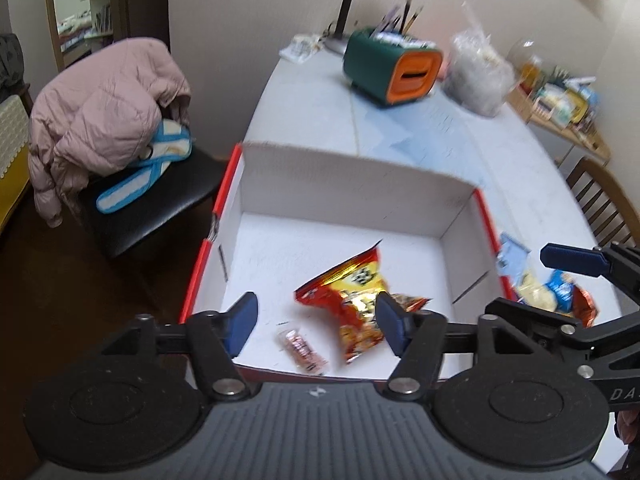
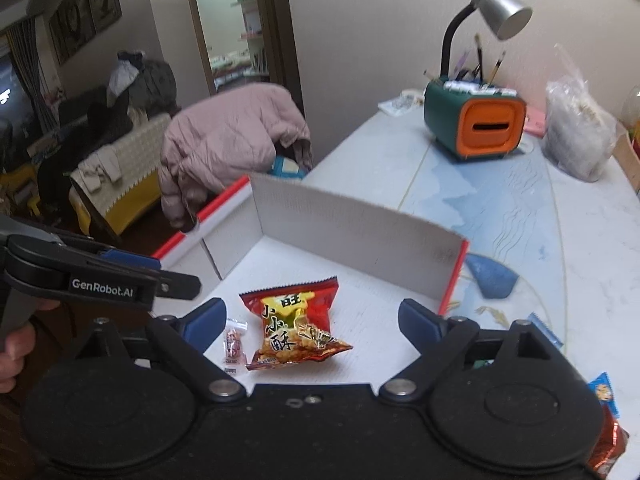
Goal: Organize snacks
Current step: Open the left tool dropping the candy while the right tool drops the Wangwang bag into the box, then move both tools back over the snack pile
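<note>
A white cardboard box with red outer sides sits on the table. Inside lie a red and yellow snack bag and a small pink wrapped candy. My left gripper hovers above the box floor, open, nothing pressed between its blue pads. My right gripper is open wide above the bag, which lies loose between its fingers. The right gripper's blue finger shows at the right of the left wrist view. More snack packets lie outside the box on the right.
A green and orange pen holder, a grey desk lamp and a clear plastic bag stand at the table's far end. A chair with a pink jacket stands left of the table. A blue cloth lies beside the box.
</note>
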Demonstrator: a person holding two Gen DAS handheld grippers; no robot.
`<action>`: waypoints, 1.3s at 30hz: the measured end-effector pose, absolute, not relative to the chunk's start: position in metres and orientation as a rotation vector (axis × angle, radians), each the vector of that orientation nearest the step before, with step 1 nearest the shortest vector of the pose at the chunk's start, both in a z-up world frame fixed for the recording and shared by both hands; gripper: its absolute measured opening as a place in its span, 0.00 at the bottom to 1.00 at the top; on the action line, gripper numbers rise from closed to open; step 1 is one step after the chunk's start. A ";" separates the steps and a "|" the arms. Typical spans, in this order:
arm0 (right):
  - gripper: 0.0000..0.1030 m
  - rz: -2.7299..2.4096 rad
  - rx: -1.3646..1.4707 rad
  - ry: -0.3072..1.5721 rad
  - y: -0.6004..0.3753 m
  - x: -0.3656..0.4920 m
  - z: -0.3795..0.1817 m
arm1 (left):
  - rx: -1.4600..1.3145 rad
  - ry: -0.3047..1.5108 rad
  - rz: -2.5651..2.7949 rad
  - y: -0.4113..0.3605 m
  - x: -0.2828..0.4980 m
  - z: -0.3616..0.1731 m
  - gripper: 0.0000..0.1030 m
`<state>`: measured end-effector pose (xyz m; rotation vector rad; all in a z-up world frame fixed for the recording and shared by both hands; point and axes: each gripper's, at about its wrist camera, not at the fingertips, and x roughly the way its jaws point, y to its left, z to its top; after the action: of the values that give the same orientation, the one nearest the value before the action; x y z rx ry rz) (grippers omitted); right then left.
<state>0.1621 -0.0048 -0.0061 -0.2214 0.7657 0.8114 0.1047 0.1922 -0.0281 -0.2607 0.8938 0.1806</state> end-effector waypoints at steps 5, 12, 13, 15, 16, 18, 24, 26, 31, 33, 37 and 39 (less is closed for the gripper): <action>0.93 0.797 -0.190 0.705 -0.032 0.151 0.012 | -0.244 0.850 0.146 0.174 0.095 -0.012 0.66; 1.00 0.753 -0.162 0.645 -0.080 0.137 0.027 | -0.199 0.768 0.105 0.136 0.085 0.003 0.70; 1.00 0.745 -0.158 0.643 -0.087 0.135 0.027 | -0.199 0.764 0.101 0.131 0.084 0.004 0.71; 1.00 0.727 -0.150 0.641 -0.103 0.134 0.027 | -0.202 0.756 0.093 0.120 0.084 0.005 0.73; 1.00 0.719 -0.144 0.641 -0.111 0.133 0.027 | -0.201 0.755 0.090 0.115 0.083 0.005 0.74; 1.00 0.705 -0.135 0.641 -0.129 0.133 0.026 | -0.200 0.754 0.080 0.103 0.084 0.006 0.76; 1.00 0.651 -0.127 0.659 -0.178 0.134 0.018 | -0.215 0.762 0.037 0.069 0.084 -0.003 0.81; 1.00 0.636 -0.137 0.661 -0.193 0.133 0.014 | -0.230 0.770 0.030 0.059 0.086 -0.008 0.85; 1.00 0.598 -0.150 0.690 -0.228 0.138 0.000 | -0.262 0.804 0.026 0.031 0.092 -0.026 0.94; 1.00 0.582 -0.155 0.707 -0.242 0.143 -0.006 | -0.261 0.826 0.032 0.019 0.098 -0.037 0.94; 1.00 0.548 -0.153 0.748 -0.268 0.156 -0.020 | -0.277 0.882 0.053 -0.001 0.108 -0.058 0.94; 1.00 0.539 -0.148 0.768 -0.279 0.163 -0.027 | -0.270 0.898 0.058 -0.013 0.113 -0.066 0.94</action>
<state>0.1632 -0.2786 -0.0268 -0.1475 0.7679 0.5390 0.1127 -0.0128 -0.0656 -0.2702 0.8981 0.0585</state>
